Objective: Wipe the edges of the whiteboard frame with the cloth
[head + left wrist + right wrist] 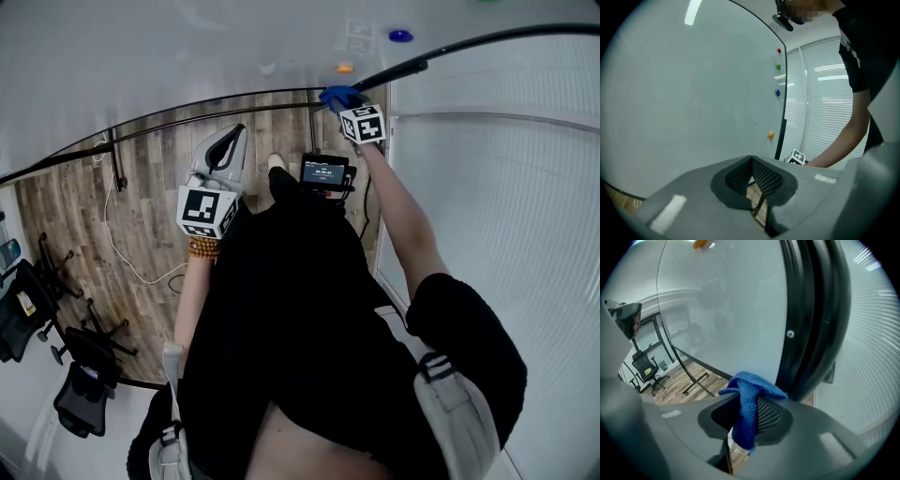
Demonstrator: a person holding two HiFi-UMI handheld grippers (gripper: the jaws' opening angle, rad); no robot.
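— Where's the cloth?
— Blue, fuzzy and bunched; I see the cloth [749, 408] pinched in my right gripper [751, 401], right by the black whiteboard frame [806, 333]; left gripper [752, 174] closed, empty.

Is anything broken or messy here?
Nothing stands out. The blue cloth hangs bunched in the right gripper, by the black whiteboard frame, which looks straight and whole. The left gripper is shut on nothing.
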